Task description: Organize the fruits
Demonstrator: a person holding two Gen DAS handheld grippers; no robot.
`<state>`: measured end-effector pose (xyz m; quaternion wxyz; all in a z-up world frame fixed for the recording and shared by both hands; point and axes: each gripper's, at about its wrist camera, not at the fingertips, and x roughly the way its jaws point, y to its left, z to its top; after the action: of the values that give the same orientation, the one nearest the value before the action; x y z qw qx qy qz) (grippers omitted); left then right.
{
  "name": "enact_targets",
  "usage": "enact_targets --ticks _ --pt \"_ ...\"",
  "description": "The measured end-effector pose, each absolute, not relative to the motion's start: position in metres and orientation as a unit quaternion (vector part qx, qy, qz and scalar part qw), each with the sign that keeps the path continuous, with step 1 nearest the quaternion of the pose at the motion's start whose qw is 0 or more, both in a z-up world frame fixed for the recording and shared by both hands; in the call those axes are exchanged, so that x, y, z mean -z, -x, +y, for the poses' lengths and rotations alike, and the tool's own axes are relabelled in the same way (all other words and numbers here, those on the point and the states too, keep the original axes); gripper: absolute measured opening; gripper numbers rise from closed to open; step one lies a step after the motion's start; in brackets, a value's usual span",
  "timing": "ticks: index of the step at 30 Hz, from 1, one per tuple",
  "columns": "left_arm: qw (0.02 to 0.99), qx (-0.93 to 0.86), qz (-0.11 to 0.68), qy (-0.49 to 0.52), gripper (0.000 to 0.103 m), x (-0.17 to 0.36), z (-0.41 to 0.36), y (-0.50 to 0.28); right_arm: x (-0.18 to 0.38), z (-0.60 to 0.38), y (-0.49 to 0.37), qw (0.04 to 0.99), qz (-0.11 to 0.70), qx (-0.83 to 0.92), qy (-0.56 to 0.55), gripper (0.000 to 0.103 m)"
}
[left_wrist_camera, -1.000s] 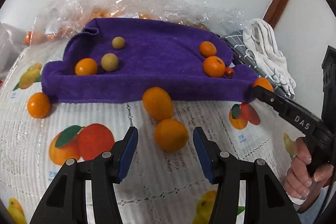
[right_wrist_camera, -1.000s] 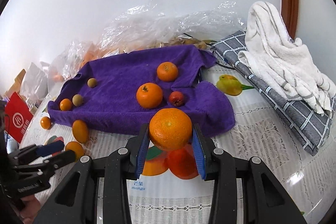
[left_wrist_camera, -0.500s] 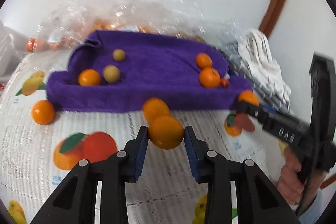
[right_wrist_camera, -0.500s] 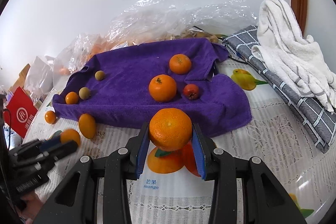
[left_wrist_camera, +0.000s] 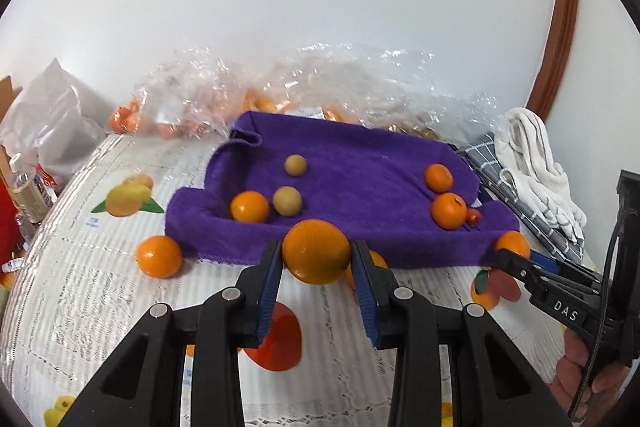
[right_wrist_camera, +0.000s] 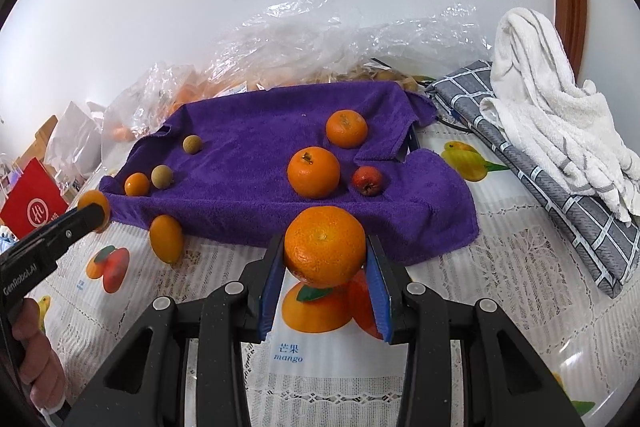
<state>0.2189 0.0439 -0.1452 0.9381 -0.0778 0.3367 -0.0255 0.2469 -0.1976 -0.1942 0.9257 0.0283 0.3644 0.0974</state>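
My left gripper (left_wrist_camera: 316, 259) is shut on an orange (left_wrist_camera: 316, 251) and holds it above the tablecloth, just in front of the purple towel (left_wrist_camera: 360, 163). My right gripper (right_wrist_camera: 325, 259) is shut on a larger orange (right_wrist_camera: 324, 247) near the towel's front right edge (right_wrist_camera: 400, 227). On the towel lie two oranges (right_wrist_camera: 314, 166) (right_wrist_camera: 346, 128), a small red fruit (right_wrist_camera: 367, 180), a small orange (right_wrist_camera: 137, 184) and two tan longans (right_wrist_camera: 162, 176) (right_wrist_camera: 192, 144). Loose oranges lie off the towel (left_wrist_camera: 159, 255) (right_wrist_camera: 166, 238).
Clear plastic bags with more fruit (left_wrist_camera: 256, 99) sit behind the towel. A grey checked cloth (right_wrist_camera: 560, 187) with a white towel (right_wrist_camera: 552, 99) lies at the right. A red box (right_wrist_camera: 34, 203) and a white bag (left_wrist_camera: 52, 131) stand at the left. The tablecloth carries printed fruit pictures (right_wrist_camera: 316, 307).
My left gripper closed on the orange that lay between its open fingers and lifted it off the tablecloth. My right gripper kept its orange and moved slightly toward the towel.
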Motion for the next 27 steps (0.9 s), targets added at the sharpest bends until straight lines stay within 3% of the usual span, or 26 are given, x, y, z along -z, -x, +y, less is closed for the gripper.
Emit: enact_targets --ticks 27 --pt "0.938 -0.012 0.317 0.137 0.034 0.140 0.077 -0.219 0.172 -0.202 -0.231 0.944 0.309 -0.108 -0.036 0.039"
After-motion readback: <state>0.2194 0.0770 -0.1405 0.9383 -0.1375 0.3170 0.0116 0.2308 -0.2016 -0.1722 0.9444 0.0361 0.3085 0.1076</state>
